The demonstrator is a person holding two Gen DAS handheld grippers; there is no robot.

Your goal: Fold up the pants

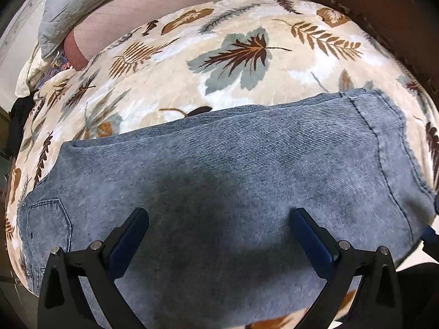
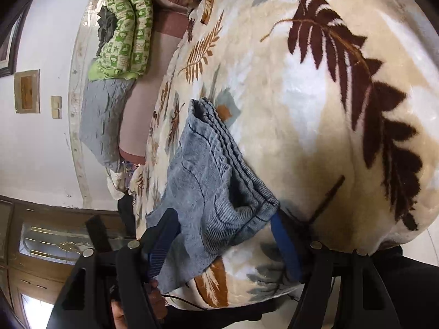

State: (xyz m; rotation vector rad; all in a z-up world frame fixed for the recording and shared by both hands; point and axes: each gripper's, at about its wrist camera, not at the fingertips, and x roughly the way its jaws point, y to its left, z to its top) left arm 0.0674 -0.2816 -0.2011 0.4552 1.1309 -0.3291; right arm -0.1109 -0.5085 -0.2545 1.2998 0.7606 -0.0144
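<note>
On bed: we see folded blue jeans [image 1: 219, 170] on leaf-print blanket [image 1: 247, 54]
Left gripper [image 1: 219, 213]: jaws apart, above jeans
Right gripper [image 2: 227, 222]: jaws apart, jeans hem at 12 o'clock between fingers

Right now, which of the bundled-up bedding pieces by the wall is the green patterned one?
The green patterned quilt, rolled up at the far end by the wall. The grey quilted one lies just nearer along that wall, plain and flatter. The leaf-print blanket is spread under the pants.
</note>
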